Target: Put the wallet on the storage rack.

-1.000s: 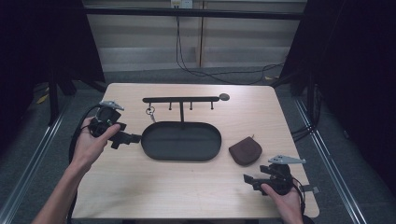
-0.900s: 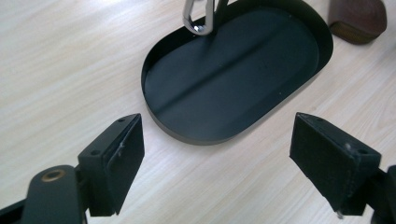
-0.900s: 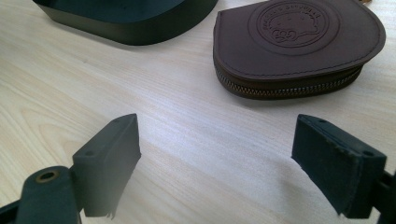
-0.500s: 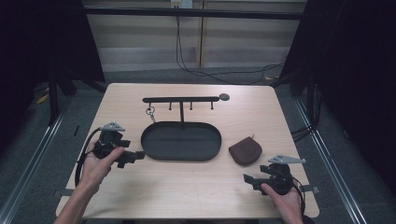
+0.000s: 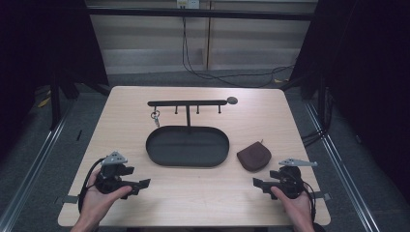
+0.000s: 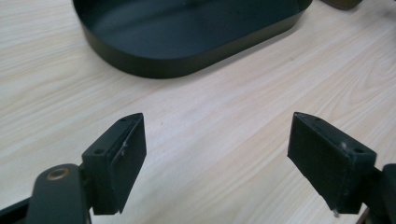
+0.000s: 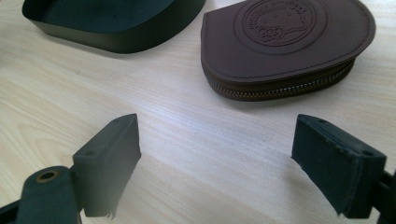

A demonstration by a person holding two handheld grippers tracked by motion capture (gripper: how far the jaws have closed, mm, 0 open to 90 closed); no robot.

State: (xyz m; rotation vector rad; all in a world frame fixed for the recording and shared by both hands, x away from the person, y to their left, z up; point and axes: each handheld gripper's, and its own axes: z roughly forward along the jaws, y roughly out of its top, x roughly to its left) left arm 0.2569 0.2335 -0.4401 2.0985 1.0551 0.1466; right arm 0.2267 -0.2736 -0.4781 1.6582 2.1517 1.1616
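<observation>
Our right hand-held gripper rests on the counter with jaws spread wide and empty, aimed at the brown leather pouch, which lies flat just right of the black oval tray, zip edge toward us, probably for an easy pinch. Our left hand-held gripper, likewise spread, waits near the tray's left end.
</observation>
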